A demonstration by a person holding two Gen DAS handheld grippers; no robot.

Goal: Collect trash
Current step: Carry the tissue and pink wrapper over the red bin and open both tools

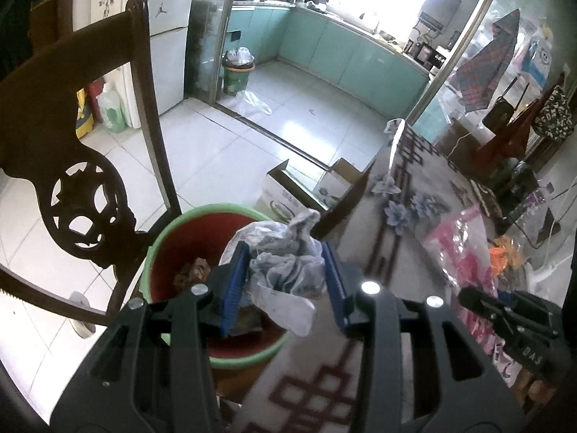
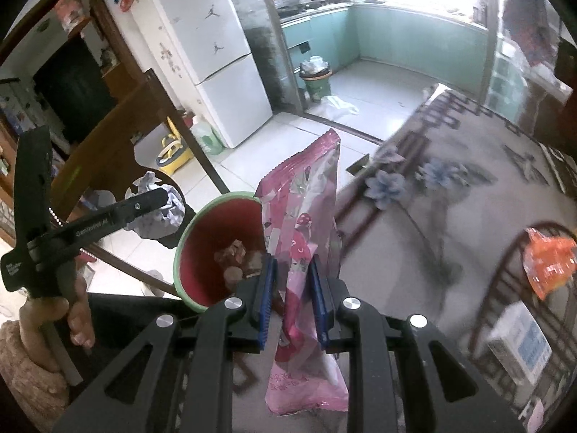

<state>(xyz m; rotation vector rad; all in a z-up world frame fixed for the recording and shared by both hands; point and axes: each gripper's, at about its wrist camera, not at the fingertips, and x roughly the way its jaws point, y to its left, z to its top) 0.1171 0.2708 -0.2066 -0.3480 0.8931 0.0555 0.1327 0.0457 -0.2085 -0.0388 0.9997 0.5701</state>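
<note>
My left gripper (image 1: pixel 285 274) is shut on a crumpled white plastic bag (image 1: pixel 288 256) and holds it above a red bin with a green rim (image 1: pixel 173 231) that has scraps inside. My right gripper (image 2: pixel 292 288) is shut on a pink snack wrapper (image 2: pixel 306 216), held upright beside the same bin (image 2: pixel 202 231). In the right wrist view the left gripper (image 2: pixel 158 198) hangs left of the bin with the crumpled bag (image 2: pixel 162 216). In the left wrist view the right gripper (image 1: pixel 505 310) and pink wrapper (image 1: pixel 465 252) sit at the right.
A dark wooden chair (image 1: pixel 72 166) stands left of the bin. The table with a flowered cloth (image 2: pixel 450 198) holds an orange wrapper (image 2: pixel 548 259) and a white box (image 2: pixel 519 346). An open cardboard box (image 1: pixel 288 191) and a kitchen bin (image 1: pixel 236 75) stand on the tiled floor.
</note>
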